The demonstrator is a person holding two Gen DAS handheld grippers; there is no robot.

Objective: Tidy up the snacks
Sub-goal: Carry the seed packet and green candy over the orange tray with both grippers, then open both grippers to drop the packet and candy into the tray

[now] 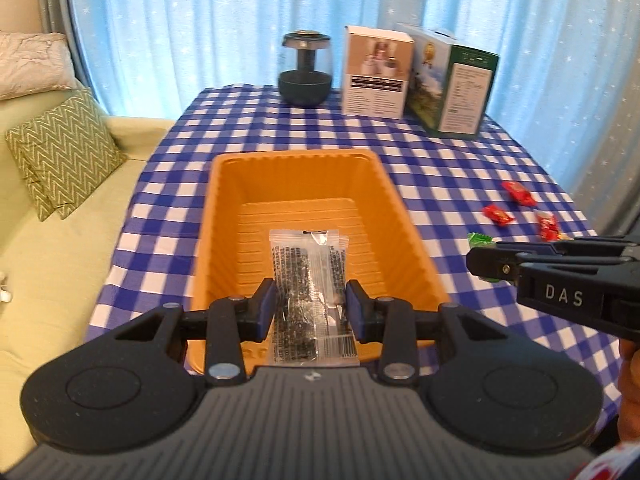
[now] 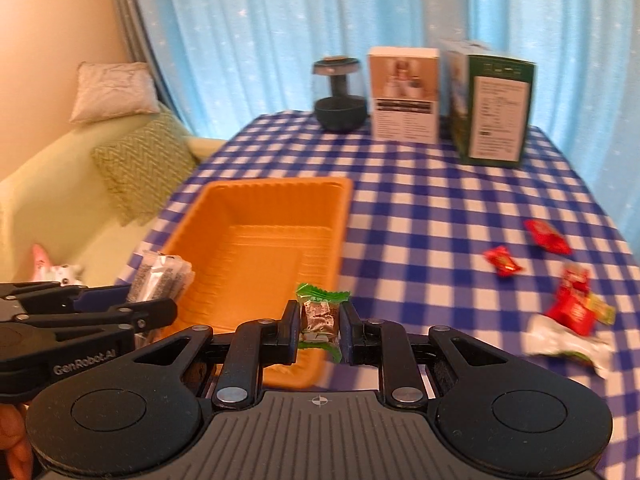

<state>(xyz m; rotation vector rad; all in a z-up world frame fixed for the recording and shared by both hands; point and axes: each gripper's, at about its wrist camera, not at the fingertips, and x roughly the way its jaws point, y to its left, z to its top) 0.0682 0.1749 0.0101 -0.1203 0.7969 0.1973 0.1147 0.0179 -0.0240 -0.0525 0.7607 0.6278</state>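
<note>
An orange tray (image 1: 224,200) sits on the blue checked table; it also shows in the right wrist view (image 2: 340,216). My left gripper (image 1: 311,306) is shut on a clear black-printed snack packet (image 1: 306,268) and holds it over the tray's near end. The packet shows in the right wrist view (image 2: 160,276) too. My right gripper (image 2: 320,326) is shut on a green-wrapped candy (image 2: 319,314) above the tray's near right corner. Its fingers (image 1: 496,260) enter the left wrist view from the right. Red candies (image 2: 503,261) lie on the table to the right.
A dark glass jar (image 1: 305,68), a white box (image 1: 378,76) and a green box (image 1: 452,88) stand at the table's far edge. More red and white wrappers (image 2: 570,312) lie at the right. A green sofa with cushions (image 1: 60,160) is to the left.
</note>
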